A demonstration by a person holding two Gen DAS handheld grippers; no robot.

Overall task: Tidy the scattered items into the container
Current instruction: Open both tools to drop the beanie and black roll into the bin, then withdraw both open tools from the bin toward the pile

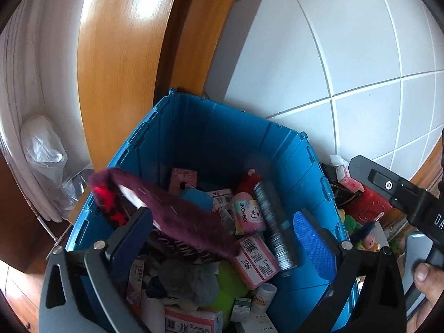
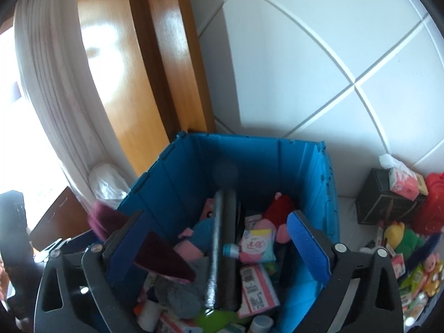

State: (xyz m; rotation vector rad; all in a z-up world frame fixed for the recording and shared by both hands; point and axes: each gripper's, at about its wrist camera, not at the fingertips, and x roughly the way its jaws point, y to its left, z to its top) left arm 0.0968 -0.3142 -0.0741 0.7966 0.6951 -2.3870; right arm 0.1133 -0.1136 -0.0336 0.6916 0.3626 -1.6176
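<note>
From the left wrist, the left tool (image 1: 222, 238) hangs over the blue folding crate (image 1: 222, 138), jaws spread; a maroon knitted cloth (image 1: 172, 211) lies against its left pad, though I cannot tell if it is gripped. A dark, blurred cylinder (image 1: 273, 227) shows mid-air above the crate's contents — a pink "Kotex" pad pack (image 1: 248, 216) and a pink barcoded box (image 1: 256, 260). The right tool's body (image 1: 402, 194) shows at the far right.

From the right wrist, the right tool (image 2: 219, 247) has jaws spread over the crate (image 2: 249, 161), with the cylinder (image 2: 222, 252) between them. A toy pile (image 2: 408, 236) sits beside the crate on the surface.
</note>
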